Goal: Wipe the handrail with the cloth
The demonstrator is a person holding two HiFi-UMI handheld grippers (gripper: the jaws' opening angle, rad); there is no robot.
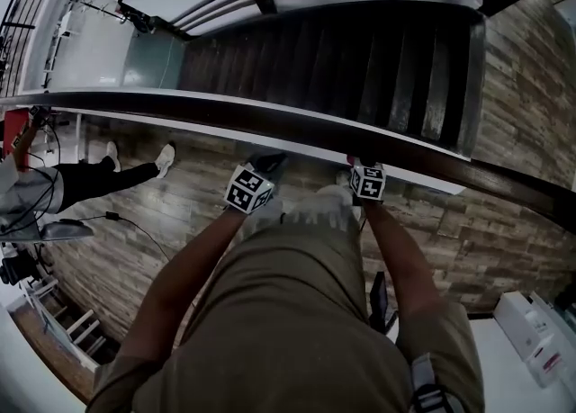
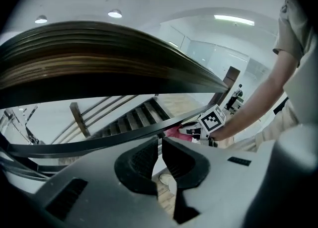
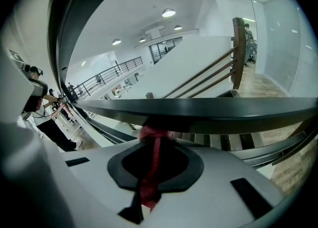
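Observation:
The dark wooden handrail crosses the head view from left to right, with both grippers at its near side. My right gripper is shut on a red cloth. The cloth's bunched end sits against the underside of the handrail in the right gripper view. My left gripper is a little to the left of the right one, and its jaws stand almost together with nothing between them. In the left gripper view the rail arches overhead, and the right gripper with the cloth shows beyond.
Dark stairs drop away beyond the rail. A person in black trousers and white shoes stands on the wood floor at the left, near cables and stands. A white box lies at the lower right.

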